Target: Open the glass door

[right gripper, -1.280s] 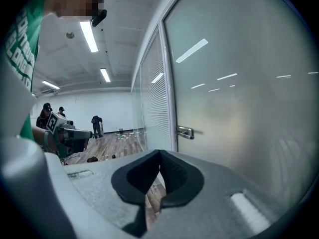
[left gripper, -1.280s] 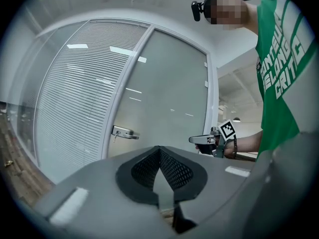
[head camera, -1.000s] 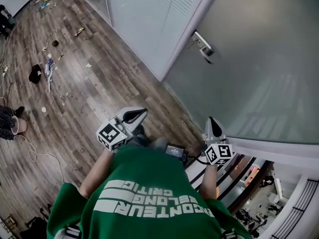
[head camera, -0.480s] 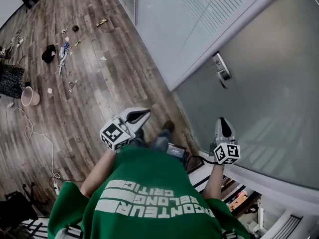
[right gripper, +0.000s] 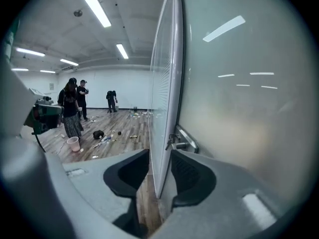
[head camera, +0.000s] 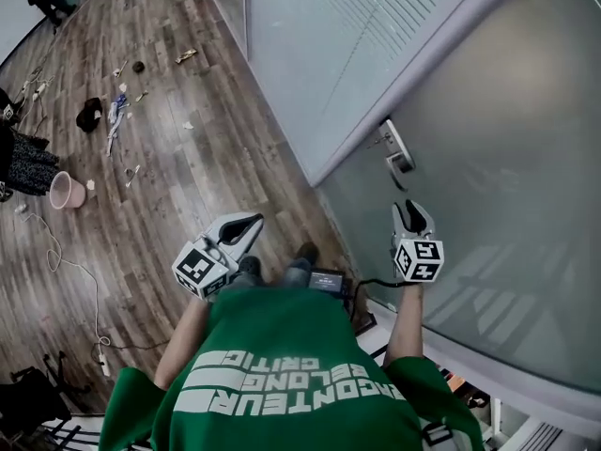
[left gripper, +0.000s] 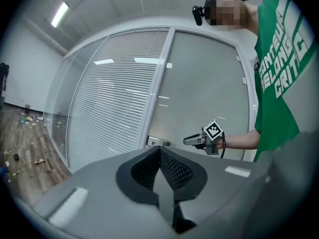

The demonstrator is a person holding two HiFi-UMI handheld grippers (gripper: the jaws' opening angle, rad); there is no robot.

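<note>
The frosted glass door (head camera: 507,158) fills the right of the head view. Its metal lever handle (head camera: 396,148) sits on the door's left edge beside the white frame post (head camera: 413,73). My right gripper (head camera: 410,209) points at the door just below the handle, a short gap away; its jaws are opening with nothing between them. In the right gripper view the handle (right gripper: 183,139) shows just beyond my right gripper (right gripper: 159,158). My left gripper (head camera: 242,227) hangs over the floor, shut and empty. The left gripper view shows its shut jaws, the handle (left gripper: 157,142) and the right gripper (left gripper: 198,140).
A glazed wall with blinds (head camera: 310,36) runs left of the door. The wooden floor (head camera: 188,177) carries scattered litter, a pink bucket (head camera: 66,192) and cables (head camera: 70,280). Several people (right gripper: 75,108) stand far off in the room.
My right gripper has moved forward to just below the door handle and its jaws have opened. The left gripper has shifted slightly left and stayed shut.
</note>
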